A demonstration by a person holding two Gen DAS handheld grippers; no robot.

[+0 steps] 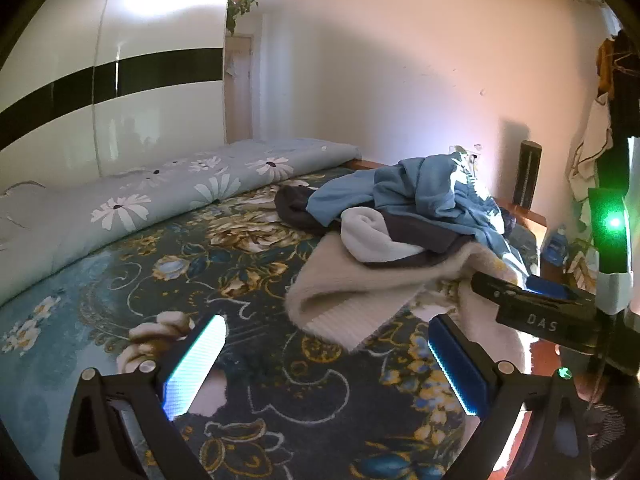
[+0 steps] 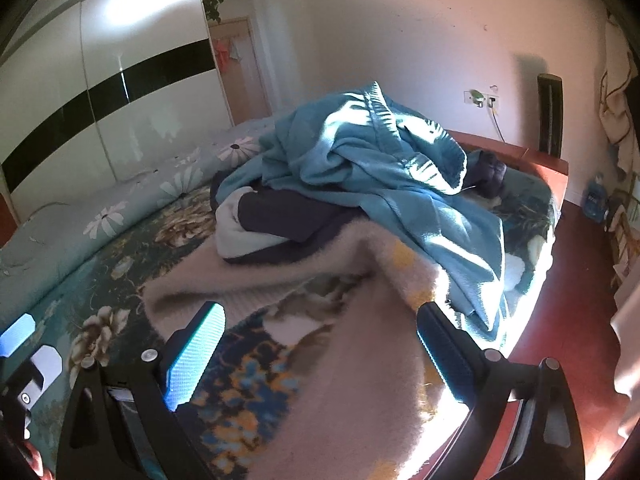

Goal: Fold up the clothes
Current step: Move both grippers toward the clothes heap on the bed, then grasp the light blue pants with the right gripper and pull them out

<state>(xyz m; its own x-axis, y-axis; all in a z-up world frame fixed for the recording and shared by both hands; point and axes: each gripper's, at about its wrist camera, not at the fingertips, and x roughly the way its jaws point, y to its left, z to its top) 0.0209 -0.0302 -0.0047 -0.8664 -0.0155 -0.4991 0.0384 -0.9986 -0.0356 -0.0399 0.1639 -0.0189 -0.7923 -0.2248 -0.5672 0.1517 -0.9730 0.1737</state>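
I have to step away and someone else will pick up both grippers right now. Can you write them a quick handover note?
Left gripper: open, holding nothing, over the flowered bedspread.
Right gripper: open, holding nothing, above the cream sweater.
Clothes: the sweater lies rumpled at the near edge of the bed; behind it is a pile with a blue garment on top, dark clothes and a white piece beneath.
Done: nothing looks folded.
Left: everything; the sweater is closest.

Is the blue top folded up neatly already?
No, the blue top lies crumpled in a heap on top of the other clothes on the bed.
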